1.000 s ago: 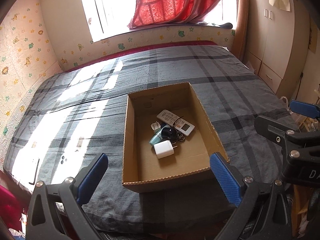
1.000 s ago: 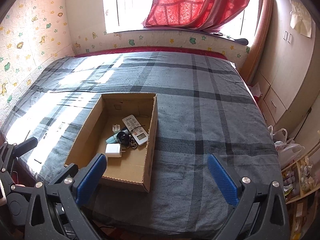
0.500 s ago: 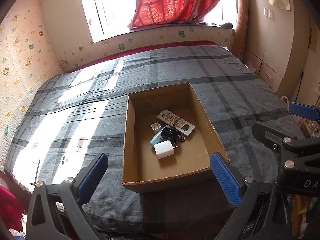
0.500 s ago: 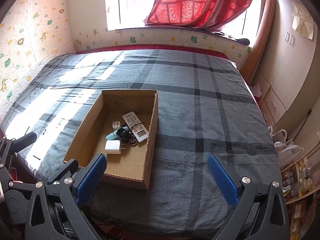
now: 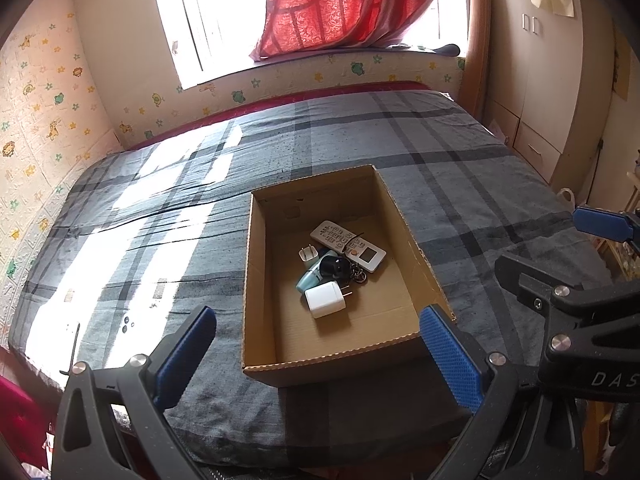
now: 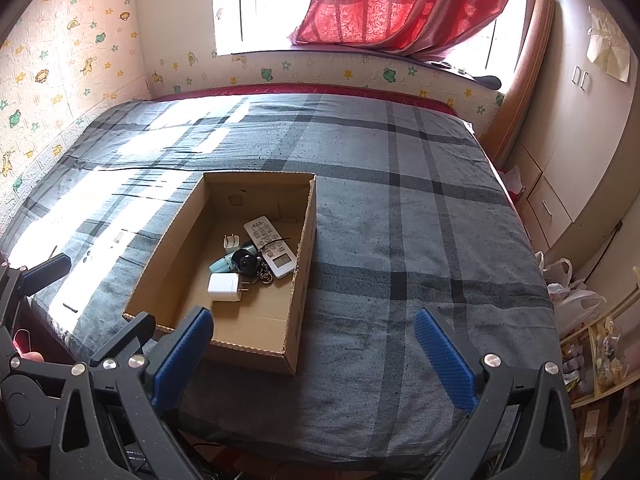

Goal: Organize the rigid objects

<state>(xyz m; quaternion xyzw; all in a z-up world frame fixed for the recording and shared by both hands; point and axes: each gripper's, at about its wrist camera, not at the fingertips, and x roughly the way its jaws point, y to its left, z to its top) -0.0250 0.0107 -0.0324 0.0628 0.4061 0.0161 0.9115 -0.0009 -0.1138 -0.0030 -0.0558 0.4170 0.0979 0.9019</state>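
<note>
On the grey checked bed [image 5: 460, 168], little has shifted this past second: chargers and remote [image 5: 349, 245] stay in the cardboard box [image 5: 256, 280]; left tool [image 5: 320, 354] and right tool [image 6: 314, 354] remain spread apart, empty, likely finished.

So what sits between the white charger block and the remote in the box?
In both wrist views, a teal tube and a black round object with keys lie between the white charger block and remote.

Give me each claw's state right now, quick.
Left claw: open, holding nothing, short of the cardboard box.
Right claw: open, holding nothing, over the bed.
</note>
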